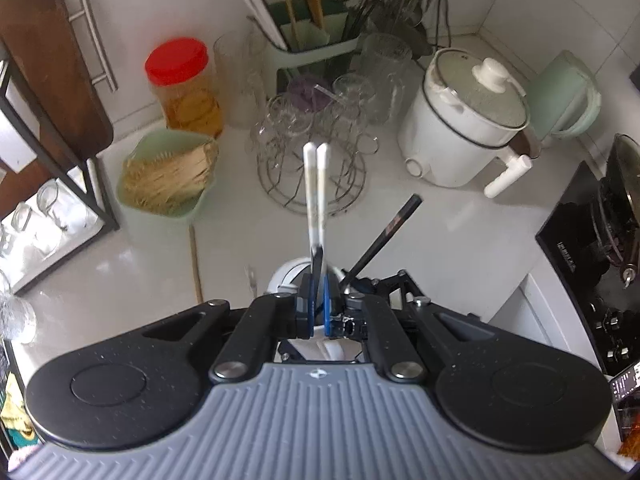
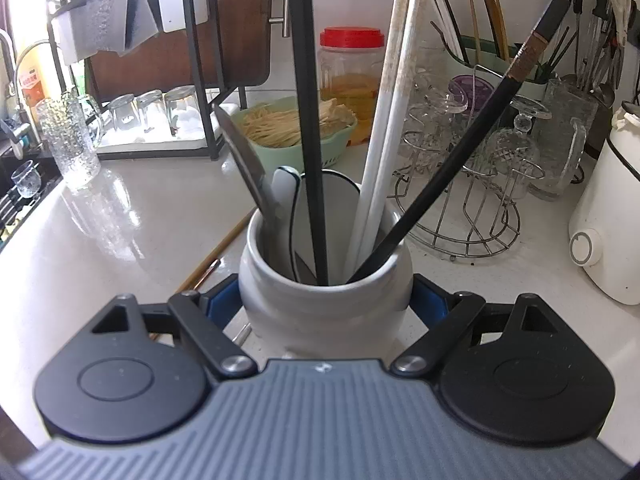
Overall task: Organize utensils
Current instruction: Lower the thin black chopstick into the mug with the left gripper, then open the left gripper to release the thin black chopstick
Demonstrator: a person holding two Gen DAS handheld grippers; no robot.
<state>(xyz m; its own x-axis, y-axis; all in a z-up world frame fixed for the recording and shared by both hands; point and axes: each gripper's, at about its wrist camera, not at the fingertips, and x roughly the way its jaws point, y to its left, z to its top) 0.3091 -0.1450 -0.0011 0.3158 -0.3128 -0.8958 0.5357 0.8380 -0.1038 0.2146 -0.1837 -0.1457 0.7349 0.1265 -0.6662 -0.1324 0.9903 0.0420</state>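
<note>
The right claw [image 2: 325,304] clamps the white jar [image 2: 324,300] — holding chopsticks [image 2: 394,92] and a spoon [image 2: 244,160]; the left claw [image 1: 318,312] pinches a black chopstick [image 1: 317,264] above it.

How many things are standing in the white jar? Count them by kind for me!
White chopsticks: 2
Black chopsticks: 2
Metal utensil: 1
White spoon: 1
Total in the white jar: 6
</note>
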